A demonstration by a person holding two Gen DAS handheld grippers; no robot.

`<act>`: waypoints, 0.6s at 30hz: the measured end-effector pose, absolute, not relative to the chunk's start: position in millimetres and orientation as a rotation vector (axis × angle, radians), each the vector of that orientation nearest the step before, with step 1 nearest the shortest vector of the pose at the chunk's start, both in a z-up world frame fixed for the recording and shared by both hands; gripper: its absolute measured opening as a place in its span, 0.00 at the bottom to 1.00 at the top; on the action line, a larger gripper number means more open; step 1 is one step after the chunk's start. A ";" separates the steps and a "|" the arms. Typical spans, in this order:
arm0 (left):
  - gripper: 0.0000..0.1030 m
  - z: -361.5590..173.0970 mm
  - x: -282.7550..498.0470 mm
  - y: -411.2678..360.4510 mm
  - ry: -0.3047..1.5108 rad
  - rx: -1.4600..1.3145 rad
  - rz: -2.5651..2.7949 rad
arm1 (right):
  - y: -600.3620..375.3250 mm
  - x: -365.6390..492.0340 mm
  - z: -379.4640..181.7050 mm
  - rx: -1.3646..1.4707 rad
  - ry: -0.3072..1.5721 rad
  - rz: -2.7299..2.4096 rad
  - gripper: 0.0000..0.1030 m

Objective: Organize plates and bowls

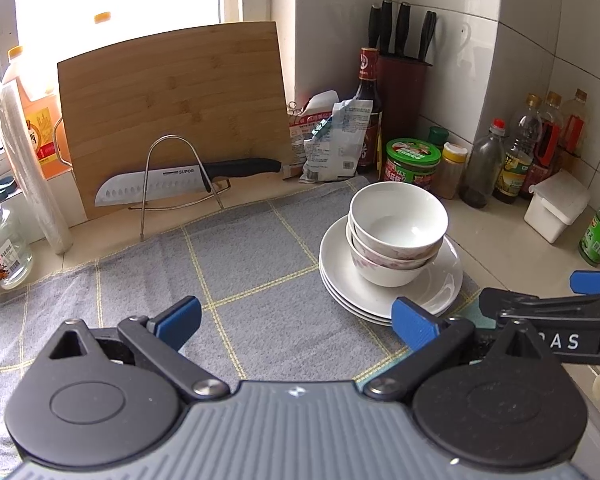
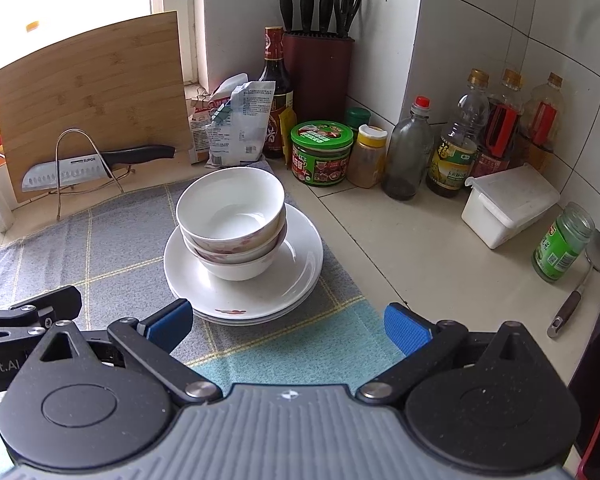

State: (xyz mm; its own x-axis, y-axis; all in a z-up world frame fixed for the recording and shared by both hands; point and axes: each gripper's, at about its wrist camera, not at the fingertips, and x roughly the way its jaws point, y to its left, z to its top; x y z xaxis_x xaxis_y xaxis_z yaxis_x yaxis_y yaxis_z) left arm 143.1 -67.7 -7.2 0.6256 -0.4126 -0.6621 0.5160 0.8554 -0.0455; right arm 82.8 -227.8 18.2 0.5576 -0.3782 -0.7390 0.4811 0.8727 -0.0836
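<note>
Three white bowls [image 1: 398, 232] are nested on a stack of white plates [image 1: 348, 280] on a grey checked cloth [image 1: 228, 264]. The same bowls [image 2: 232, 220] and plates [image 2: 300, 268] show in the right wrist view. My left gripper [image 1: 296, 320] is open and empty, in front and to the left of the stack. My right gripper [image 2: 288, 324] is open and empty, just in front of the stack. The right gripper also shows at the right edge of the left wrist view [image 1: 548, 300].
A bamboo cutting board [image 1: 172, 108] and a knife [image 1: 188, 180] in a wire rack stand at the back. A knife block [image 2: 318, 68], sauce bottles [image 2: 456, 140], jars [image 2: 320, 152], a white box [image 2: 508, 208] and a green jar [image 2: 560, 244] line the tiled corner.
</note>
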 end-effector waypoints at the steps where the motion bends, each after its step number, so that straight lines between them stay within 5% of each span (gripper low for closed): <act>1: 0.98 -7.0 143.6 -68.1 0.719 0.154 -0.534 | -227.9 83.1 18.3 0.133 0.837 -0.509 1.00; 18: 0.98 -6.7 145.6 -71.7 0.720 0.162 -0.522 | -231.1 84.9 18.2 0.133 0.846 -0.511 1.00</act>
